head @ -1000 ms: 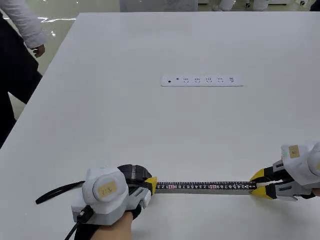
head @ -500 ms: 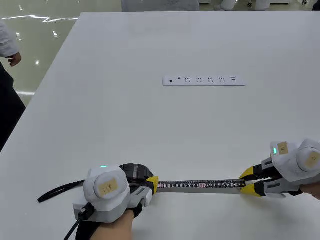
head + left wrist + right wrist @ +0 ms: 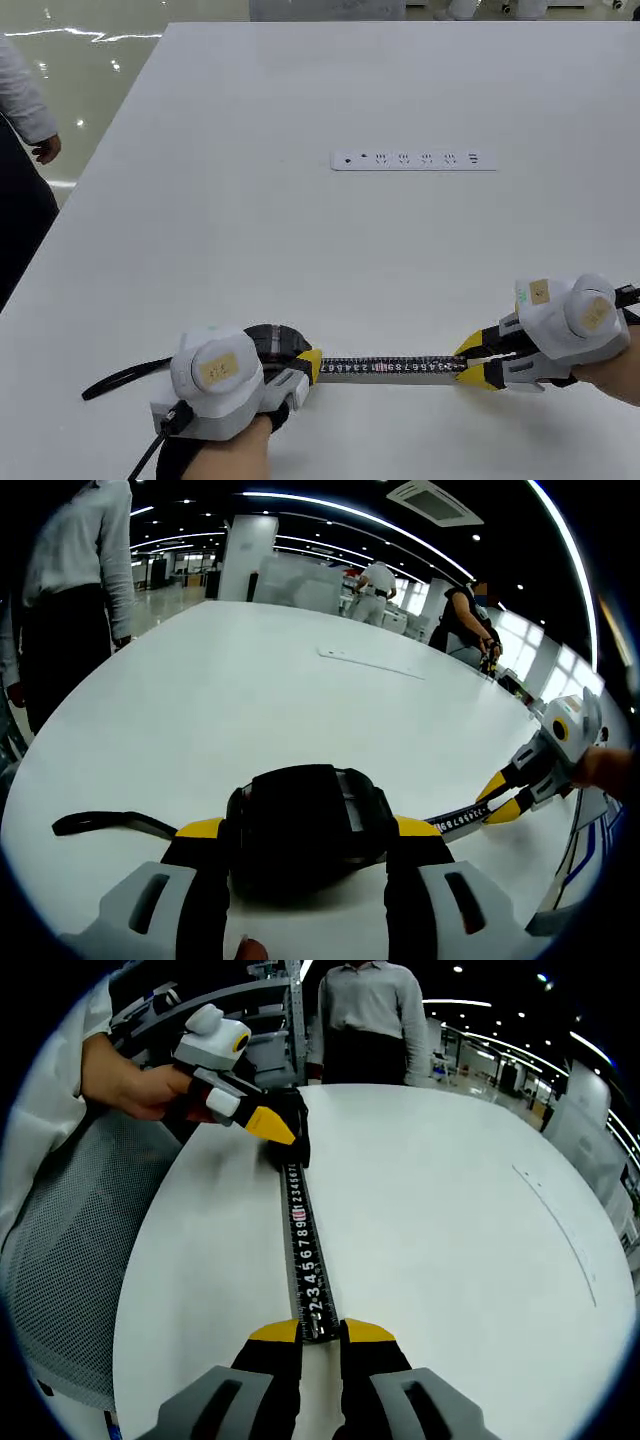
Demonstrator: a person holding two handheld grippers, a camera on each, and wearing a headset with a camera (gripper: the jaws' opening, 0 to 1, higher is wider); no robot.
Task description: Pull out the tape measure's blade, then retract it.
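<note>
On a white table [image 3: 300, 200], a black tape measure [image 3: 272, 343] at 7 o'clock in the head view is clamped by the left gripper [image 3: 308, 828], and its blade [image 3: 390, 366], extended flat toward 4 o'clock, is pinched at its tip by the right gripper [image 3: 320, 1332].

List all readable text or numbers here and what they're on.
"2 3 4 5 6 7 8 9": tape blade, right gripper view; further digits blurred.
Yellow stickers on left gripper and right gripper: too small to read.
Power strip: nothing legible.
</note>
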